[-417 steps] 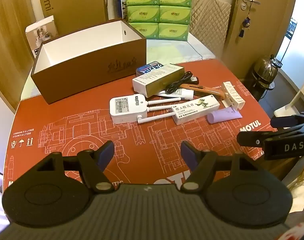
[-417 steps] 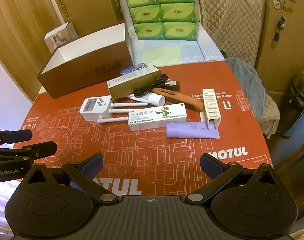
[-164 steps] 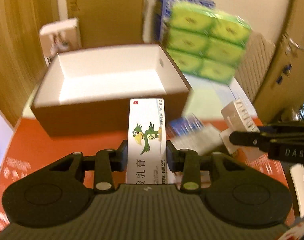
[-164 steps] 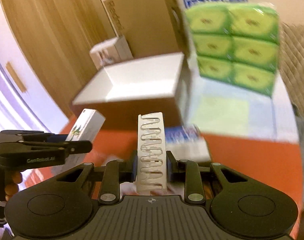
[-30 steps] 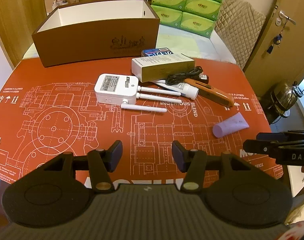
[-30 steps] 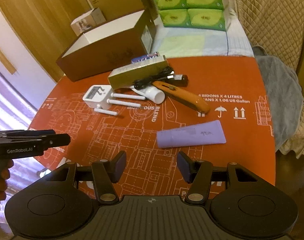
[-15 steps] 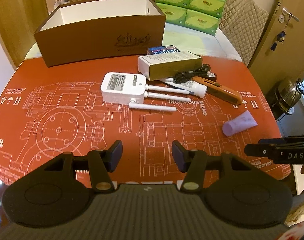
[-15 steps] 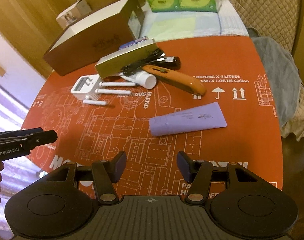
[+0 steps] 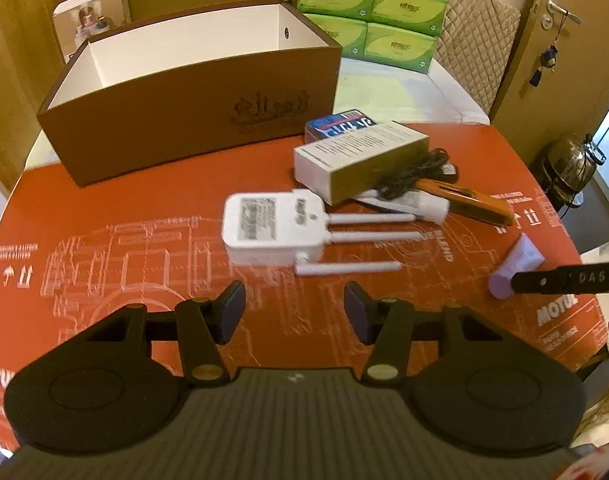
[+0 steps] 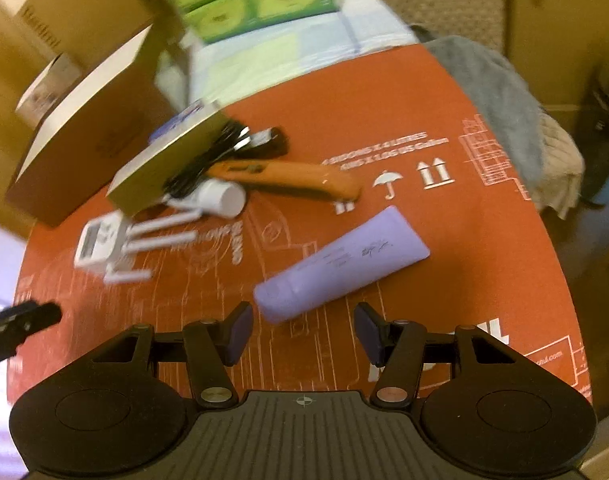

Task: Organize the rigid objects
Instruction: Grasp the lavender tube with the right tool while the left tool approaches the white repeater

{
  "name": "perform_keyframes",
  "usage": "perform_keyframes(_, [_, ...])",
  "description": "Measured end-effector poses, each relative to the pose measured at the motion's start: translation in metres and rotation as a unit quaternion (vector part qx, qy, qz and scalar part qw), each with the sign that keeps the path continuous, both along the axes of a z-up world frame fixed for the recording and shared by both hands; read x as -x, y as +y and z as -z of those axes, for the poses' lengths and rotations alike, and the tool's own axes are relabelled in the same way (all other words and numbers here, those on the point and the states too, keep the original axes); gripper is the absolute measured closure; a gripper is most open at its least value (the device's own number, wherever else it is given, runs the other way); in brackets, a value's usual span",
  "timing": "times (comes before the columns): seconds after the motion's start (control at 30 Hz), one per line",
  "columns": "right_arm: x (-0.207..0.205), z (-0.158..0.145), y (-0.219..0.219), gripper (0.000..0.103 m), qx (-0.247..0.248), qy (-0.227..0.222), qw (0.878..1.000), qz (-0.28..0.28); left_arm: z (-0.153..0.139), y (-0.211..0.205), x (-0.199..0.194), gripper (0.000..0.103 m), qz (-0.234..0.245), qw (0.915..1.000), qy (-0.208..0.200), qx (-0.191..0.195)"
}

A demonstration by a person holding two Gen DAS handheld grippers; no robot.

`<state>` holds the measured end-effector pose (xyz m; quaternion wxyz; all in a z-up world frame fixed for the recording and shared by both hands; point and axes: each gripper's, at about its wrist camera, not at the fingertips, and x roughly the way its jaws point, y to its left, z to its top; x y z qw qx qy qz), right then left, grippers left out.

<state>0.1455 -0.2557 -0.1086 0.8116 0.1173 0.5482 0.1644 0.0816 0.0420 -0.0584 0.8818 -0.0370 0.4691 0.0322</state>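
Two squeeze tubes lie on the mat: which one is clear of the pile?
The purple tube, alone on bare mat before the right gripper; the white tube lies under the black cable.

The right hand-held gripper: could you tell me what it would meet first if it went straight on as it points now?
Most likely the purple tube, whose cap end lies just ahead of the open right hand-held gripper; depth is uncertain.
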Motion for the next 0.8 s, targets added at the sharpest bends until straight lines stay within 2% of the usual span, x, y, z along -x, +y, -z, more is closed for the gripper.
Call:
perform_keyframes(0.27, [-0.016,0.009,0.011,0.05,0.025,0.012,0.995,0.099,0.009,0.03,-0.029,0.053,0.05,0.9987,-0.012,-0.002])
perform_keyframes(0.43, [-0.02,0.013,0.018,0.05,0.051,0.0,0.992,0.118,0.016,0.037,-0.047,0.053,0.109,0.9939,-0.012,-0.011])
perform_keyframes(0.5, [-0.021,0.013,0.022,0.057,0.07,-0.007,0.992,0.108,0.019,0.039,-0.053,0.053,0.134,0.9908,-0.011,-0.017])
perform_keyframes(0.53, [-0.02,0.012,0.025,0.071,0.085,-0.012,0.991,0.101,0.022,0.04,-0.056,0.053,0.148,0.9887,-0.009,-0.018])
perform_keyframes(0.63, [-0.014,0.014,0.026,0.073,0.094,-0.018,0.992,0.085,0.027,0.043,-0.064,0.052,0.19,0.9815,-0.005,-0.021])
perform_keyframes(0.8, [0.0,0.015,0.02,0.073,0.088,-0.019,0.991,0.101,0.034,0.046,-0.08,0.051,0.262,0.9646,0.002,-0.03])
